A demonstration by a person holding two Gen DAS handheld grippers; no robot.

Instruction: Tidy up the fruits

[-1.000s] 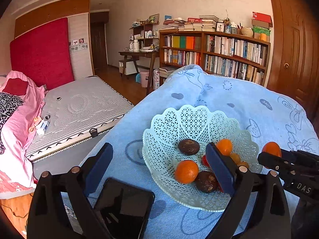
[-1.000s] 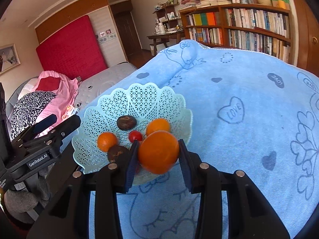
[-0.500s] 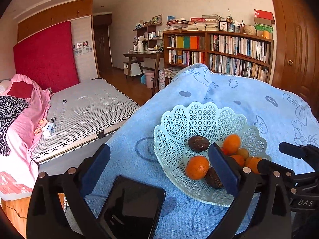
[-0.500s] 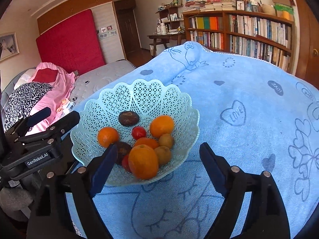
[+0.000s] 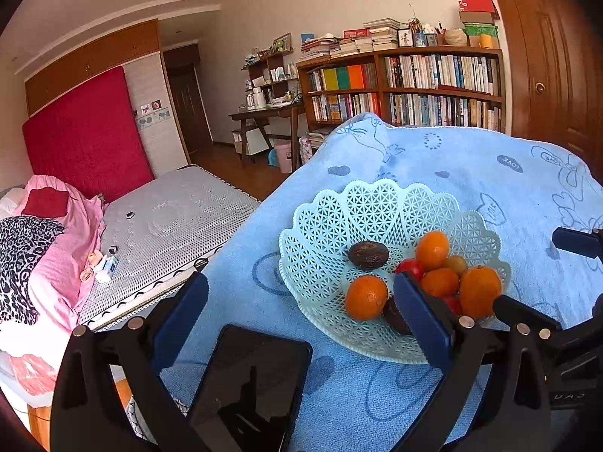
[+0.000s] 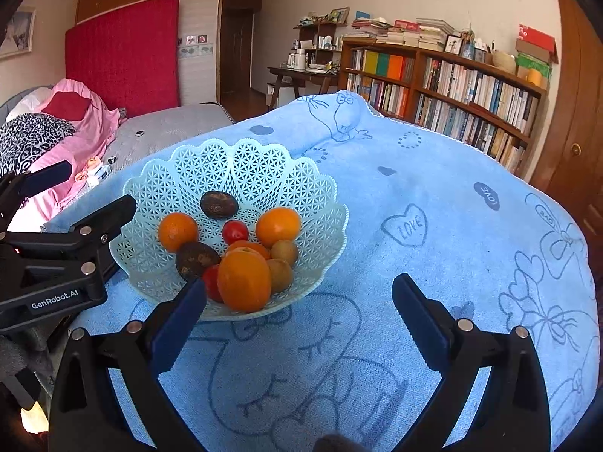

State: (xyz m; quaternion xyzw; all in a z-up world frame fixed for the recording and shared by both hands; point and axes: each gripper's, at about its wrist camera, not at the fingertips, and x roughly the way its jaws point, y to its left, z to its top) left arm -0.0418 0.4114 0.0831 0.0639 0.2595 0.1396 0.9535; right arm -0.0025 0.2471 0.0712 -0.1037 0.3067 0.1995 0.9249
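A pale green lattice fruit basket (image 6: 260, 158) (image 5: 380, 203) rests on the blue towel. It holds several oranges, two dark brown fruits, red tomatoes and small brownish kiwis. The largest orange (image 6: 244, 284) (image 5: 479, 290) lies at the basket's near rim. My right gripper (image 6: 299, 312) is open and empty, just in front of the basket over the towel. My left gripper (image 5: 301, 320) is open and empty at the basket's left side; its right finger hides part of a dark fruit (image 5: 394, 316).
A black phone (image 5: 248, 388) lies on the towel under the left gripper. The blue towel (image 6: 433, 245) is bare to the right of the basket. A bed (image 5: 166, 226) is at left, a bookshelf (image 5: 407, 86) and a wooden door (image 5: 546, 56) behind.
The right gripper held the large orange over the basket, opened, left it at the near rim and drew back. The left gripper shifted slightly left and stayed open.
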